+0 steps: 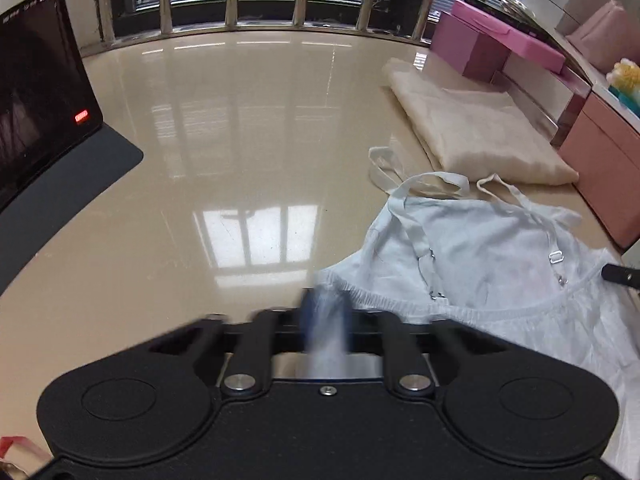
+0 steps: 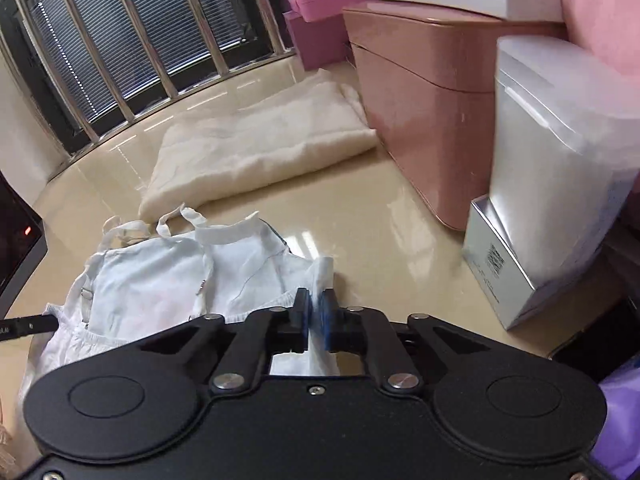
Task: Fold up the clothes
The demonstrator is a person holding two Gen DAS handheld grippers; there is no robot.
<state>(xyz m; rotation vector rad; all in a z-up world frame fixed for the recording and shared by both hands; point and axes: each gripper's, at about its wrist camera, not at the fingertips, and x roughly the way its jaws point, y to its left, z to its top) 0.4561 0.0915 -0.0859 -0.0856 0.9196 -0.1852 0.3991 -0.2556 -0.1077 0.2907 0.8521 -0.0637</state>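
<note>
A pale blue-white strappy cotton garment with an elastic gathered edge and small metal strap buckles (image 1: 480, 264) lies crumpled on the glossy cream table (image 1: 240, 140), just in front of a folded cream cloth (image 1: 476, 128). Its thin white straps (image 2: 188, 216) reach toward that folded cloth and end just short of it.

The black left gripper (image 1: 326, 320) holds the garment's near left edge: its jaws are clenched on a bunched strip of the fabric, which runs between the blue pads and back under the gripper body. This part of the left wrist view is blurred, so the exact fold in the grip cannot be told.

The black right gripper (image 2: 316, 316) holds the garment's opposite side. Its jaws are clenched on a twisted tuft of white fabric that sticks up just past the blue pads (image 2: 330, 320), on the side facing the folded cream cloth, and hangs down behind them.

Right of the folded cream cloth stand a dusty-pink lidded box (image 2: 420, 120) and, nearer the right gripper, a silver-white carton (image 2: 552, 200). Beyond the cloth are bright pink boxes (image 1: 500, 44). Well to its left, a dark tablet on a grey folding stand (image 1: 36, 96) shows a small red light.
</note>
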